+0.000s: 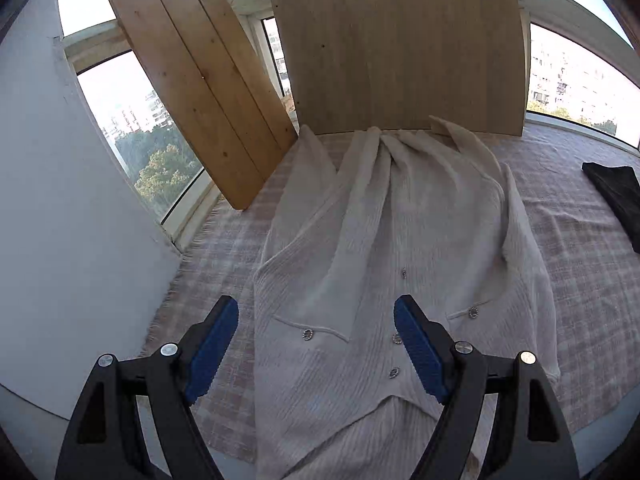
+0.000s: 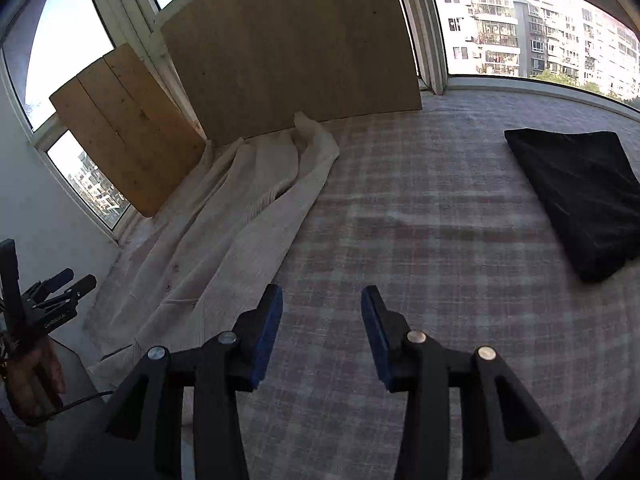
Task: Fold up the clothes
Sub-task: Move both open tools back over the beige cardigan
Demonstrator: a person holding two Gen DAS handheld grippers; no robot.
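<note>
Far left, against the window: a pine plank panel (image 1: 200, 92), leaning; beside it a broader pale wooden board (image 1: 400, 48). Spread over the plaid woven cloth (image 1: 580, 248): a cream ribbed cardigan (image 1: 380, 220), rumpled, with small metal buttons. Far right: a folded black garment (image 2: 580, 196). Left gripper (image 1: 316, 346) wide open above the cardigan, gripping nothing. Right gripper (image 2: 322, 334) partly open over bare plaid, empty.
</note>
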